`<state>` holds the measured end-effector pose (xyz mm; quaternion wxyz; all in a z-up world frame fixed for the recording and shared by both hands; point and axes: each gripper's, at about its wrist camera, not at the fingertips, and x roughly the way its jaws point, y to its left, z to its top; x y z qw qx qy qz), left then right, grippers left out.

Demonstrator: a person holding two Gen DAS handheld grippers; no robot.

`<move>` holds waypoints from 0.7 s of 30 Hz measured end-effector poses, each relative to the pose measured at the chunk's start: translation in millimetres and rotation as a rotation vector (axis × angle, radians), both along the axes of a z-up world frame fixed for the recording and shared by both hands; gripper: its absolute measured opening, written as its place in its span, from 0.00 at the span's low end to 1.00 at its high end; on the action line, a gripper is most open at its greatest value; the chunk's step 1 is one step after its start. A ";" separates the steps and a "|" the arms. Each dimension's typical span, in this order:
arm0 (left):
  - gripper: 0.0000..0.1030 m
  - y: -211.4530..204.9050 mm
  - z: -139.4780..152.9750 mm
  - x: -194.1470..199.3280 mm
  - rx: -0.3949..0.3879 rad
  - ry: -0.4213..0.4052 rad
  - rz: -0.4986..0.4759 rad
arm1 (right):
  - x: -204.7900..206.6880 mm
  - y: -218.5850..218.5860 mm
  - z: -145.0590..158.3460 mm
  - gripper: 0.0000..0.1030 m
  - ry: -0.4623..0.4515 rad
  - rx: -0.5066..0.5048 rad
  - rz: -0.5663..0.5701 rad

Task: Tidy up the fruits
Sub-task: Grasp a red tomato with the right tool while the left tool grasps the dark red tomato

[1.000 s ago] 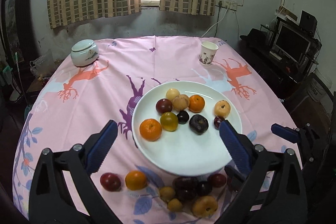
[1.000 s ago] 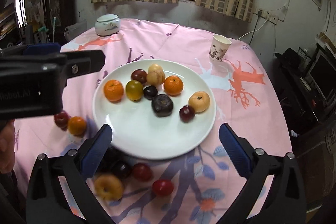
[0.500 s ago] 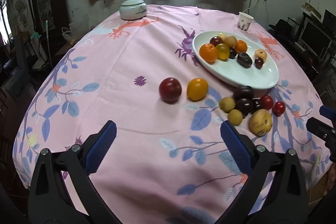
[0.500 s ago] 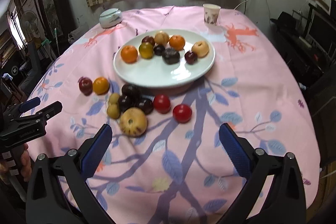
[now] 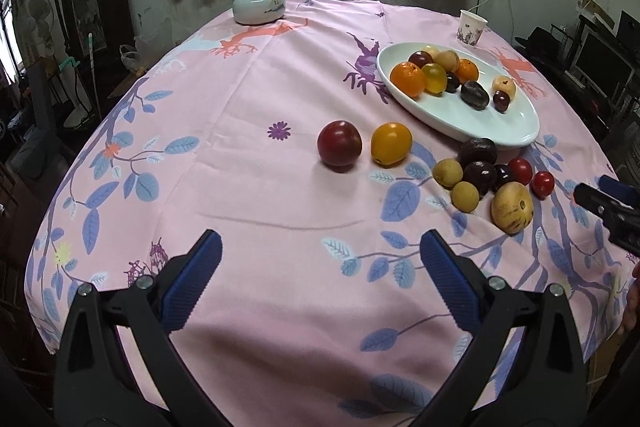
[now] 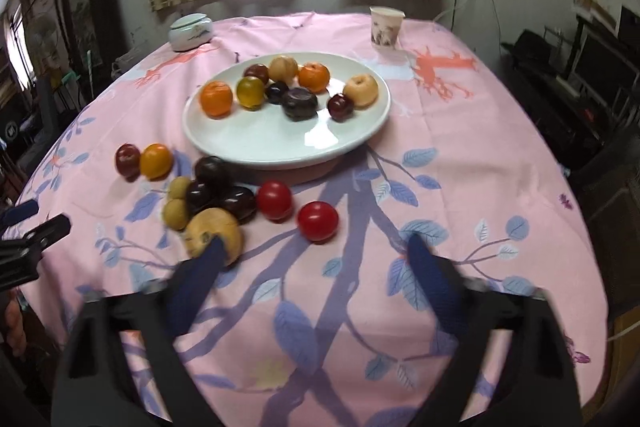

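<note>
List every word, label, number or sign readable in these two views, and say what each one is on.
No text can be read in either view.
paper cup: a printed pattern, too small and blurred to tell if it holds words.
lidded ceramic jar: a painted motif, no legible characters.
yellow-brown fruit: a dark spot, no sticker text.

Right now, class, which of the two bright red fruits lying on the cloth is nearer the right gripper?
The red fruit lying alone, closest to the right gripper. The other red fruit sits farther back, against the dark fruit cluster.
</note>
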<state>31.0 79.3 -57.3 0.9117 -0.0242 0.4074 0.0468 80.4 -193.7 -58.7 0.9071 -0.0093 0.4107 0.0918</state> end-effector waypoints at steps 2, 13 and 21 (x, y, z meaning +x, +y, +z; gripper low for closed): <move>0.98 1.4 -0.8 0.7 -0.005 0.005 0.001 | 18.6 -7.0 -14.2 0.53 0.073 0.056 0.009; 0.98 20.3 4.0 30.9 0.058 0.006 0.030 | 39.4 -1.7 -30.4 0.32 0.109 0.076 0.049; 0.98 0.7 -18.0 91.7 0.120 0.052 -0.064 | 5.0 -16.4 -8.2 0.32 0.078 0.131 0.061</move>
